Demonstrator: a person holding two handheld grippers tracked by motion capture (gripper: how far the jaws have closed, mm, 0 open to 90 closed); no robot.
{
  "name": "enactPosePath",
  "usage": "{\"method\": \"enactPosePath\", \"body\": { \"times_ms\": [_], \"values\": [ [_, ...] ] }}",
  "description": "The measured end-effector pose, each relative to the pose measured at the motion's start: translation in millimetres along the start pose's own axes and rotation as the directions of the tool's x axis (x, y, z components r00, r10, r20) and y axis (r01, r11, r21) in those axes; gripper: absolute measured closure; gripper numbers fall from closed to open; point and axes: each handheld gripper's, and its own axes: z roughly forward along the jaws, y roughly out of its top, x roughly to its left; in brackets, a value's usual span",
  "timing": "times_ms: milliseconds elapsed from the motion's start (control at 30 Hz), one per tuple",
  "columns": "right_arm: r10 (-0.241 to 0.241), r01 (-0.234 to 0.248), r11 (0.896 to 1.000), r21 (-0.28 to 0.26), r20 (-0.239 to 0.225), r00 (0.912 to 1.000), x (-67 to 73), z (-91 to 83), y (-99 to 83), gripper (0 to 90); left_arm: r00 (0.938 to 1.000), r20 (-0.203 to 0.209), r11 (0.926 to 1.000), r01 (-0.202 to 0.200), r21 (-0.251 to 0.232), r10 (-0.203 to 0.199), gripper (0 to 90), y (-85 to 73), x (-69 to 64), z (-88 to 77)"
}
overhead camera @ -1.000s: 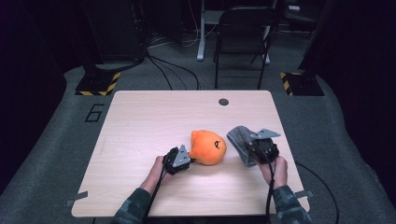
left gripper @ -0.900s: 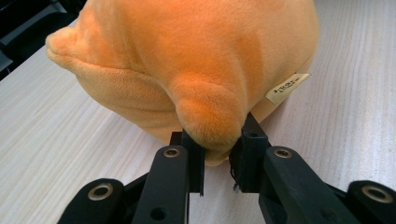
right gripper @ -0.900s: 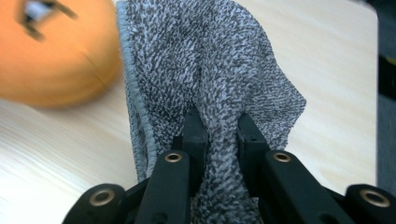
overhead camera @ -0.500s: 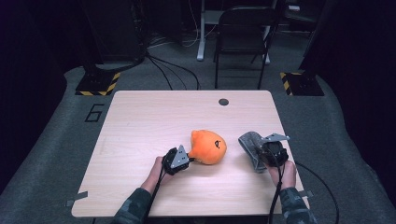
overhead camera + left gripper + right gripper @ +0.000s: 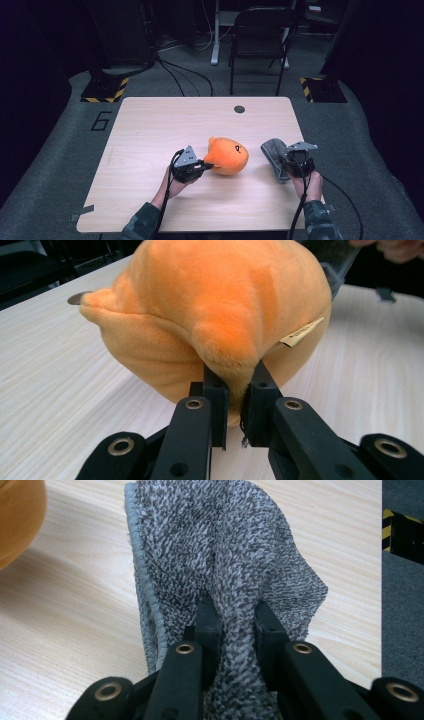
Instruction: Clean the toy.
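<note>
Left tongs [image 5: 204, 165] pinch the round orange plush toy [image 5: 228, 155] at centre frame; right tongs [image 5: 287, 161] clamp the grey terry cloth [image 5: 272, 154] lying right of it.

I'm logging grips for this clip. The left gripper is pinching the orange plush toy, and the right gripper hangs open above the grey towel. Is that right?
Not quite. The right gripper is not open above the grey towel: its jaws are shut on a fold of it, as the right gripper view shows. The rest holds: the left gripper is pinching the orange plush toy.
</note>
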Motion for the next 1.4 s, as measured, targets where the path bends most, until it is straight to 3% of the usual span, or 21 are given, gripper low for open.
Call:
{"method": "enactPosePath", "body": {
  "times_ms": [133,300,400,567,633,767,800,833,867,900,933,967,1000,1033,1100,1133,1267,1400],
  "values": [
    [0.004,-0.004,1.000,-0.004,0.006,1.0000,0.4,-1.0,1.1,77.6,0.9967,0.038,0.9974,0.072,0.006,-0.072,82.6,9.9,-3.0,-2.9],
    [-0.003,0.003,1.000,-0.006,0.004,1.0000,0.0,-1.7,1.5,77.6,0.9750,0.091,0.9792,0.201,0.025,-0.203,82.3,20.2,-6.1,-5.5],
    [0.000,0.001,1.000,-0.007,0.001,1.0000,-0.3,-2.0,1.6,77.6,0.9640,0.094,0.9684,0.245,0.045,-0.249,82.3,24.5,-8.4,-6.1],
    [0.004,-0.004,1.000,-0.011,0.012,0.9999,0.9,-1.9,2.8,77.6,0.9337,0.104,0.9388,0.336,0.073,-0.343,82.1,25.9,-6.1,-5.9],
    [0.000,0.000,1.000,-0.007,0.014,0.9999,1.8,-2.4,3.5,77.5,0.9244,0.100,0.9287,0.361,0.087,-0.368,82.0,24.9,-3.7,-5.1],
    [-0.003,0.003,1.000,0.003,0.012,0.9999,3.9,-2.2,4.8,77.5,0.8940,0.119,0.9007,0.421,0.109,-0.432,82.0,18.7,2.7,-0.9],
    [-0.003,0.003,1.000,0.000,0.017,0.9999,4.5,-2.1,4.9,77.5,0.8906,0.122,0.8974,0.426,0.115,-0.438,81.9,16.9,3.8,1.0],
    [-0.009,0.009,1.000,0.000,0.015,0.9999,4.9,-2.6,5.4,77.5,0.8921,0.113,0.8972,0.424,0.122,-0.437,81.9,14.9,4.6,3.1],
    [-0.012,0.012,1.000,-0.003,0.020,0.9997,5.8,-3.0,5.8,77.5,0.8888,0.106,0.8923,0.432,0.132,-0.446,81.9,12.8,5.1,5.4],
    [-0.021,0.021,1.000,-0.009,0.018,0.9996,6.4,-3.6,6.4,77.5,0.8921,0.097,0.8934,0.427,0.141,-0.441,81.9,10.5,5.6,8.0],
    [-0.020,0.020,1.000,-0.013,0.021,0.9996,7.6,-4.5,7.0,77.5,0.8913,0.085,0.8902,0.430,0.149,-0.445,81.9,8.2,6.0,10.6],
    [-0.028,0.029,1.000,-0.010,0.019,0.9994,8.8,-6.0,8.0,77.5,0.8879,0.085,0.8856,0.435,0.162,-0.452,81.8,5.0,7.3,13.7],
    [-0.034,0.034,0.999,-0.019,0.013,0.9994,10.8,-8.0,9.7,77.5,0.8895,0.078,0.8855,0.434,0.167,-0.450,81.8,3.2,8.0,15.5],
    [-0.040,0.040,0.999,-0.026,0.009,0.9992,12.2,-9.2,10.8,77.5,0.8844,0.074,0.8791,0.443,0.175,-0.461,81.7,0.6,8.7,18.1],
    [-0.064,0.064,0.997,-0.048,-0.002,0.9980,18.9,-16.1,15.8,77.5,0.8804,0.080,0.8760,0.449,0.175,-0.468,81.7,-1.8,9.6,20.2],
    [-0.071,0.070,0.996,-0.064,-0.010,0.9975,24.0,-20.6,19.2,77.5,0.8825,0.078,0.8778,0.446,0.174,-0.464,81.6,-1.8,10.0,20.3],
    [-0.140,0.132,0.984,-0.121,-0.057,0.9885,58.2,-38.4,37.3,77.4,0.8833,0.075,0.8785,0.446,0.172,-0.463,81.3,-1.8,10.3,19.9],
    [-0.263,0.251,0.959,-0.131,-0.087,0.9609,106.5,-42.4,53.0,77.3,0.8857,0.071,0.8809,0.443,0.167,-0.459,81.1,-2.2,9.4,20.3]
  ]
}}
